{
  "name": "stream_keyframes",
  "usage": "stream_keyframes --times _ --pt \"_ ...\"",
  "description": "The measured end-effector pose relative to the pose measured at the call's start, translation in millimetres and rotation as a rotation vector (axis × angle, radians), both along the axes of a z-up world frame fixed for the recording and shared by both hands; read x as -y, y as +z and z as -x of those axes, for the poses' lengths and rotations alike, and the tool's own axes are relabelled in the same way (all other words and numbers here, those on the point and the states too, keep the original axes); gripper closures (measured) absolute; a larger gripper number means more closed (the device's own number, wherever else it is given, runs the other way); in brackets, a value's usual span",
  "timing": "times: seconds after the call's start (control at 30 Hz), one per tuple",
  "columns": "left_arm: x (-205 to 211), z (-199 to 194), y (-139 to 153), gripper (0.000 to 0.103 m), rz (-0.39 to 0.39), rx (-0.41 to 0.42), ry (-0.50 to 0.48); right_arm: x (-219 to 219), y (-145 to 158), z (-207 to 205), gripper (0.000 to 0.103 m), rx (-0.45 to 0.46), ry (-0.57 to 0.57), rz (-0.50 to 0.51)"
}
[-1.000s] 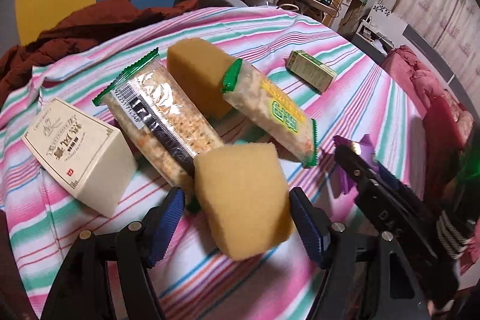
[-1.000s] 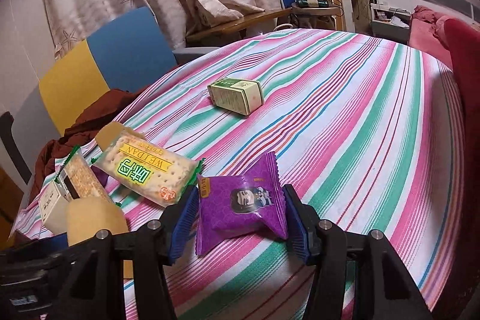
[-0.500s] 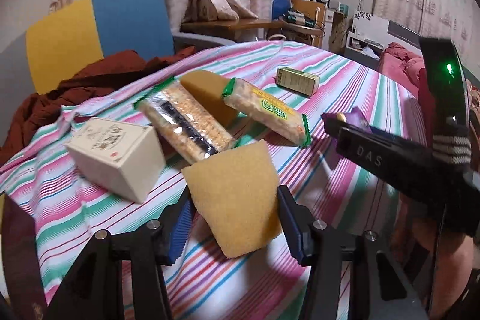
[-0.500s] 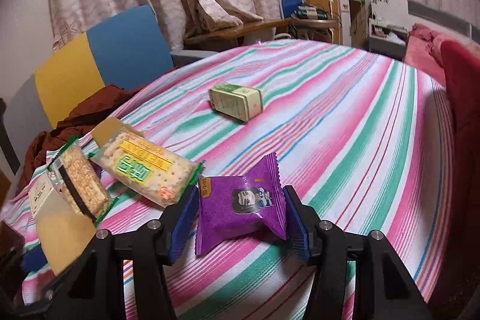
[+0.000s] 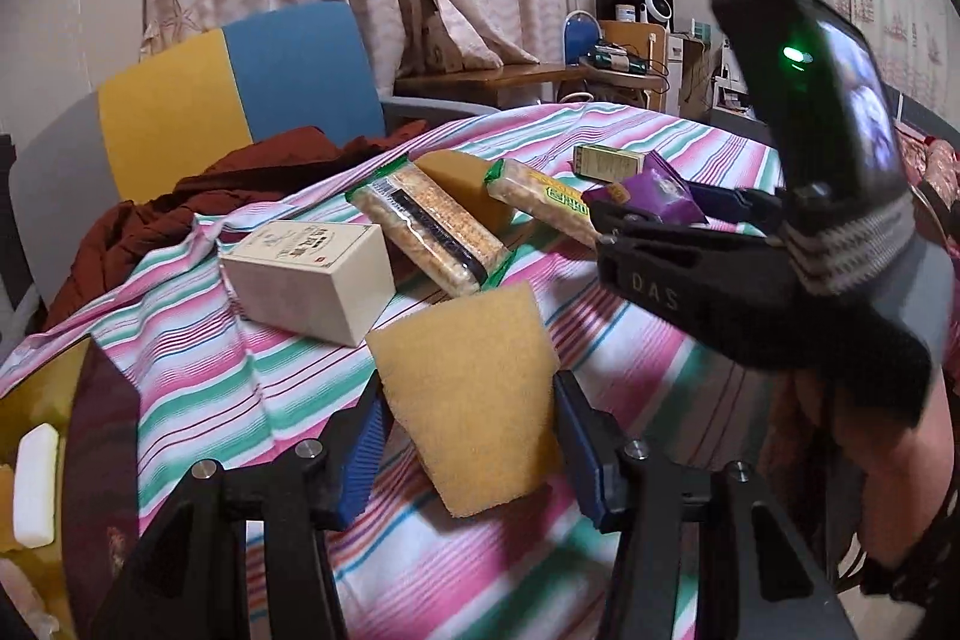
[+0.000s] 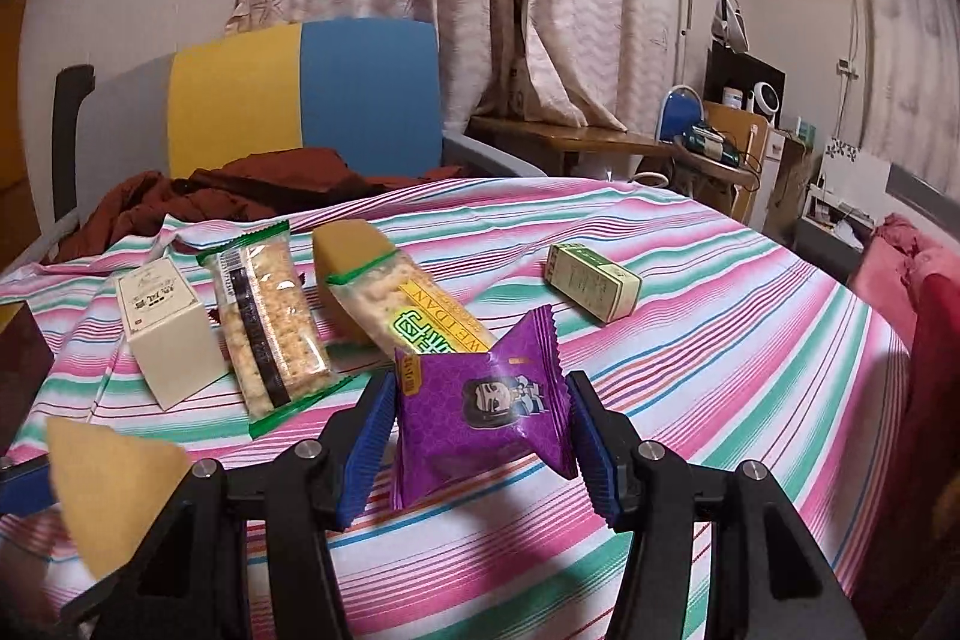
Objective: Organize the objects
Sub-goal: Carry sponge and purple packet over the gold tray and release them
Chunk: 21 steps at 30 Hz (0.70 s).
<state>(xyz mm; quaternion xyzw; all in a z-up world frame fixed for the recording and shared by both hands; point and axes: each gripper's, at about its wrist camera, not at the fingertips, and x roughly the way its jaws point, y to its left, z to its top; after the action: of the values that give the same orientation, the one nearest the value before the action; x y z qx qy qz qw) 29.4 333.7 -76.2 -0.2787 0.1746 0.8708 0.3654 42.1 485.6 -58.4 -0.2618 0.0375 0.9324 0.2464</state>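
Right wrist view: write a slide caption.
Right claw grips a purple snack packet above the striped tablecloth.

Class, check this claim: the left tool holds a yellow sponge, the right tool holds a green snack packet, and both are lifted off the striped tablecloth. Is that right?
One detail is wrong: the right tool holds a purple snack packet, not green, as the right wrist view shows. The left tool does hold the yellow sponge above the striped tablecloth.

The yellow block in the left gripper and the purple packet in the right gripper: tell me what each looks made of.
Yellow block: probably foam sponge; matte, finely pitted faces with soft edges, held between the left gripper pads.

Purple packet: likely thin plastic film; glossy printed surface, creases, zigzag-cut sealed ends, pinched by the right gripper.
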Motion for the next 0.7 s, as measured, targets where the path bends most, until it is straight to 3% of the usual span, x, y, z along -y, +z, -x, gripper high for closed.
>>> stream_keyframes --times 0.2,0.37,0.53,0.7 --pt "14.7 -22.8 0.1 0.050 0.009 -0.052 -0.038 11.1 3.8 -4.8 0.046 -0.006 0.013 -0.026" --pt "25.9 -22.1 -0.3 0.050 -0.003 -0.015 -0.038 26.3 6.4 -9.9 0.046 0.007 0.079 0.007" --pt "40.4 -33.5 5.9 0.050 0.020 -0.023 -0.064 37.2 5.1 -19.1 0.046 0.008 0.100 0.137" --pt "71.8 -40.2 26.6 0.050 -0.055 0.022 -0.069 48.4 3.2 -29.3 0.046 0.011 0.098 0.238"
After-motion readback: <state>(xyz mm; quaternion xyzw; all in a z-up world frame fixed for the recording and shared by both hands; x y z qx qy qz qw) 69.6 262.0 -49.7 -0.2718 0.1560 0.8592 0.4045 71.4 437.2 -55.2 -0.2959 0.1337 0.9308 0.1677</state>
